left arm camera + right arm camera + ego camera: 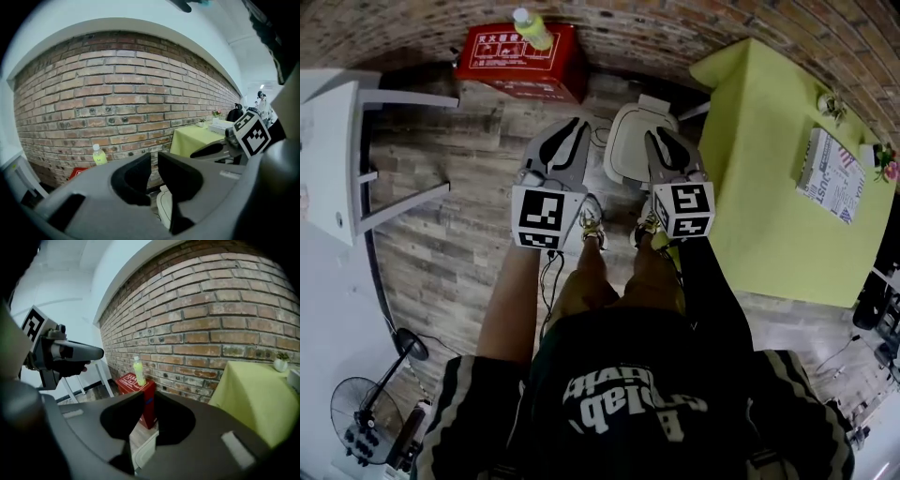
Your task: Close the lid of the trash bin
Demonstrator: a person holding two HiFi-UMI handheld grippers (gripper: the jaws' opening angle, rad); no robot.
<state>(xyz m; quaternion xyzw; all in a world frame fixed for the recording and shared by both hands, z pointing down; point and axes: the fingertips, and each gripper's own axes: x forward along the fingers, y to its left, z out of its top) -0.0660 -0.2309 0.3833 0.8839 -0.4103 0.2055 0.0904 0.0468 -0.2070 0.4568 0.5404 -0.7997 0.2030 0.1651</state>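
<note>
The white trash bin (630, 148) stands on the wood floor just beyond the person's shoes, and its lid looks to lie flat on top. It shows low between the jaws in the left gripper view (165, 206) and in the right gripper view (144, 450). Both grippers hang in the air well above the bin and touch nothing. My left gripper (570, 127) (154, 157) is over the floor left of the bin. My right gripper (662, 137) (149, 397) is over the bin's right edge. Each pair of jaws keeps a narrow gap with nothing in it.
A red box (523, 58) with a yellow-green bottle (532, 26) on it stands against the brick wall behind the bin. A table under a lime cloth (769, 187) with a paper (830, 173) on it is close on the right. A white rack (347, 159) is left, a fan (366, 417) lower left.
</note>
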